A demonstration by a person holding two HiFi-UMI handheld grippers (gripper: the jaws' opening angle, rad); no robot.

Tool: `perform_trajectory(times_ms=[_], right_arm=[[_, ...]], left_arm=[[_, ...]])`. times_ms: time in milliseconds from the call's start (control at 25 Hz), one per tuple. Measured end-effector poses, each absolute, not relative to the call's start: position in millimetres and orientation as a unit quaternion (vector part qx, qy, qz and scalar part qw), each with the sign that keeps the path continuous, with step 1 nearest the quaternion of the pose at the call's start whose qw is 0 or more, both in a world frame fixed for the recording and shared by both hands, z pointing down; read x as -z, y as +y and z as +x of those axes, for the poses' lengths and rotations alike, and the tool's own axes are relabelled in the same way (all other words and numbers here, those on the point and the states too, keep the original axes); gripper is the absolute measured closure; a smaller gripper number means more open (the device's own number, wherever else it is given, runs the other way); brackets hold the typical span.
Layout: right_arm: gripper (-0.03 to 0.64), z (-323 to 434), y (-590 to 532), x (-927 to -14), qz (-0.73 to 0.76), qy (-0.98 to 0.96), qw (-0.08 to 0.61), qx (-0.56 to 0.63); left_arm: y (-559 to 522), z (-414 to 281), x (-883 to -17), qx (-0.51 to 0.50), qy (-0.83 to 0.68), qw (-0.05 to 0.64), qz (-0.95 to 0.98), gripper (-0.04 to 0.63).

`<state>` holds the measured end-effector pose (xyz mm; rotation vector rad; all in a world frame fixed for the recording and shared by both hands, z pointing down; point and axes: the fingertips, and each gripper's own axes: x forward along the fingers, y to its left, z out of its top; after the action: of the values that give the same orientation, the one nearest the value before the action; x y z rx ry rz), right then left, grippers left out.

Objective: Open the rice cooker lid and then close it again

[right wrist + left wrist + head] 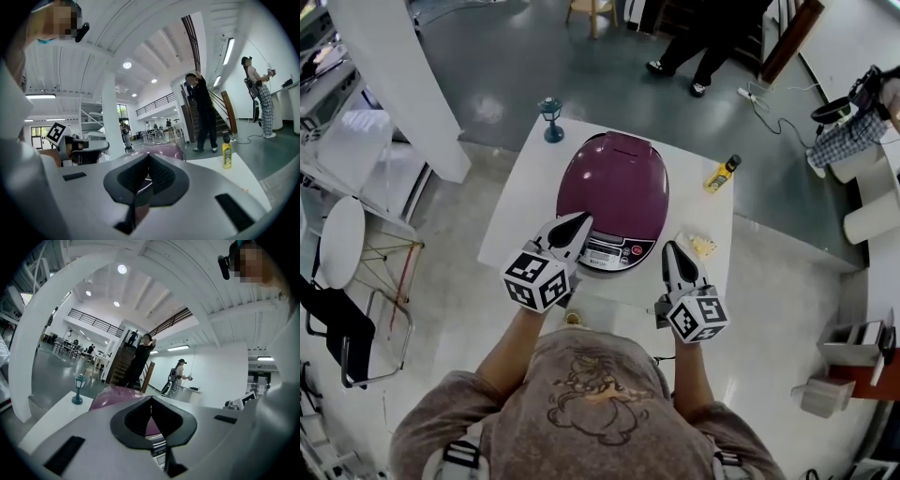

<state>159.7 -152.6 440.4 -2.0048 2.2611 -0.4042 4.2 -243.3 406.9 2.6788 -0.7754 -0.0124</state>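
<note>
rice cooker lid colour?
Deep purple, glossy; the rice cooker lid shows best in the head view.

The hall is bright and evenly lit from above by round ceiling lamps [122, 269] and a long strip light [228, 50]. The grey floor [487, 108] throws back a pale patch of glare, and the rice cooker lid [614, 183] carries a soft sheen. Shadows are faint and soft-edged. Both gripper views bend straight lines hard, fall to black at the corners, and blur close up.
</note>
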Motion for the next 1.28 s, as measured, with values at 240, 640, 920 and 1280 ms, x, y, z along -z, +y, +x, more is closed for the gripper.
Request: perform_trajectory(times_ms=[240, 640, 920, 1280], right_arm=[[0.617, 166, -167, -441, -0.652, 0.746, 0.037, 0.130], [0.615, 173, -194, -450, -0.598, 0.790, 0.003, 0.135], [0.615, 169, -215, -455, -0.563, 0.815, -0.017, 0.136], [0.615, 160, -224, -468, -0.539, 0.829, -0.047, 0.139]], left_arm=[[-250, 7, -411, -0.006, -0.273, 0.179, 0.945, 0.574], [-255, 7, -415, -0.017, -0.316, 0.178, 0.932, 0.574], [-254, 7, -422, -0.030, -0.336, 0.190, 0.922, 0.574], [-248, 10, -437, -0.070, -0.334, 0.196, 0.919, 0.574]])
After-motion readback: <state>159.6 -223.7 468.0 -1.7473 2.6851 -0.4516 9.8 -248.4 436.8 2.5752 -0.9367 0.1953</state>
